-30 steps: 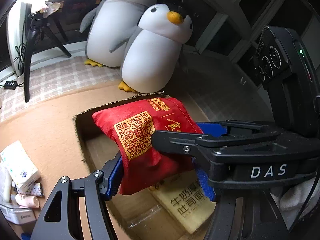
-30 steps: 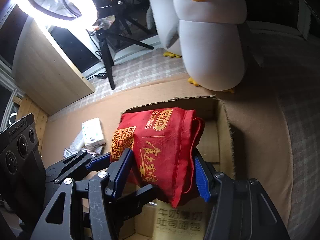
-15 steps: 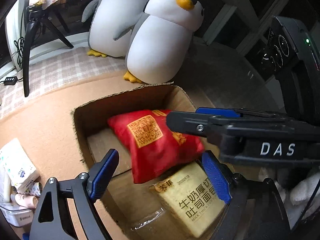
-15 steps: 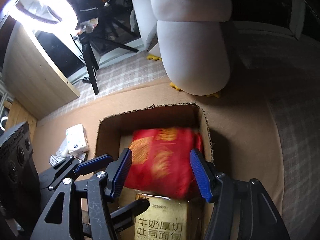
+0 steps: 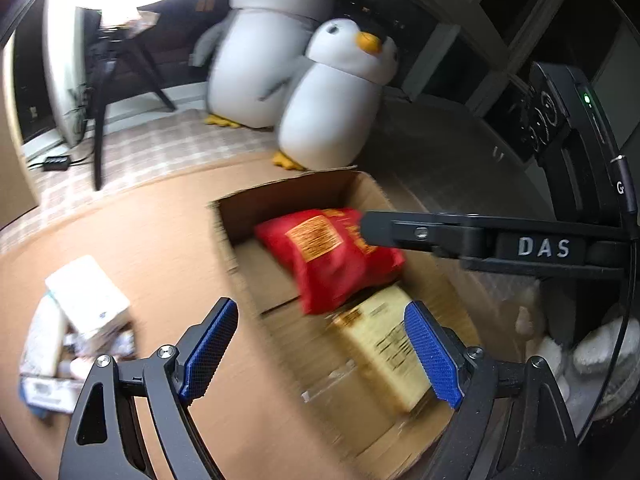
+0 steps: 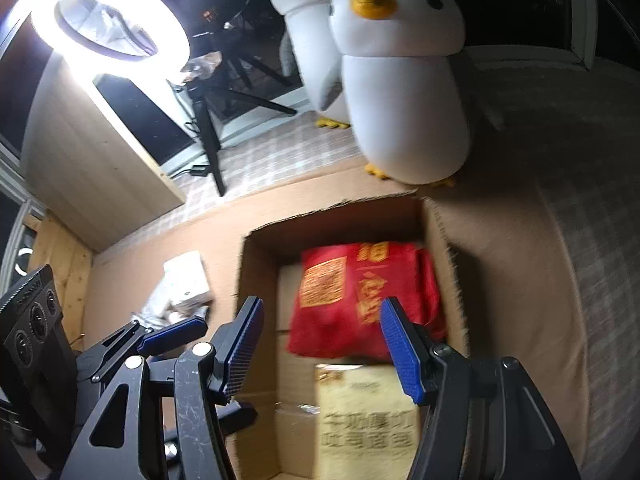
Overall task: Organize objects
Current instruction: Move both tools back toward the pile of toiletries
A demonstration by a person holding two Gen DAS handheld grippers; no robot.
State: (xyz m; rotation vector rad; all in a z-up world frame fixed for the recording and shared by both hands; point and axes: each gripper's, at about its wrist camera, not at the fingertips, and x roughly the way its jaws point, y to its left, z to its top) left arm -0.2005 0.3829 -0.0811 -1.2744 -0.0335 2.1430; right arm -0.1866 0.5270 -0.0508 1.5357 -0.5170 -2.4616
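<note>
A red pouch with gold print (image 5: 326, 254) (image 6: 360, 296) lies inside an open cardboard box (image 5: 236, 240) (image 6: 256, 276), resting partly on a tan bread packet (image 5: 384, 344) (image 6: 364, 420). My left gripper (image 5: 320, 354) hovers open above the box's near left side with nothing between its blue pads. My right gripper (image 6: 324, 346) stands open over the box, its pads clear of the pouch; in the left wrist view one of its black fingers (image 5: 400, 232) crosses above the pouch.
Two plush penguins (image 5: 332, 92) (image 6: 404, 80) stand behind the box. A pile of small white packets (image 5: 84, 304) (image 6: 184, 284) lies left of the box on the brown mat. A ring light on a tripod (image 6: 112, 20) stands at the back left.
Both grippers let go of the red pouch, which dropped into the box onto the bread packet. The left gripper opened wide and pulled back to the left.
</note>
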